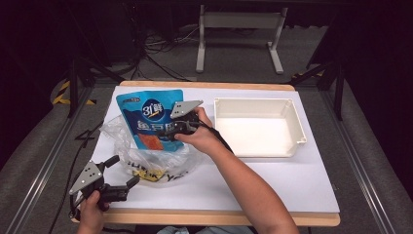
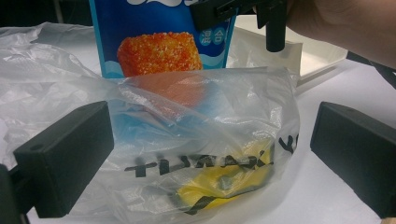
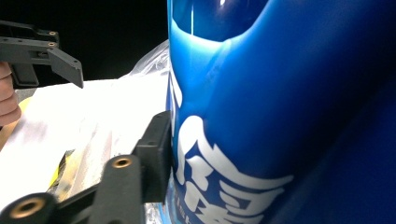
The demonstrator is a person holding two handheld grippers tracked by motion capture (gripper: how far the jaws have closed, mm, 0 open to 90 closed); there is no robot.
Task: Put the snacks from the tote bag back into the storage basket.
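Gripping blue snack pouch, right hand-held gripper jaws clamped on pouch edge, pouch upright, lower half inside clear plastic bag. Left hand-held gripper jaws wide, empty, just beside bag. White tray beside bag, likely destination.

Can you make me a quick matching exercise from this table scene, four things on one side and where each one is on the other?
Things:
1. blue snack pouch
2. clear plastic bag
3. white tray
4. left gripper

Places or states:
A. bare inside, at the right of the table
B. jaws open, near the front left edge
C. clamped in the right gripper, standing out of the bag
D. crumpled around the pouch's lower end

Pairs: 1-C, 2-D, 3-A, 4-B
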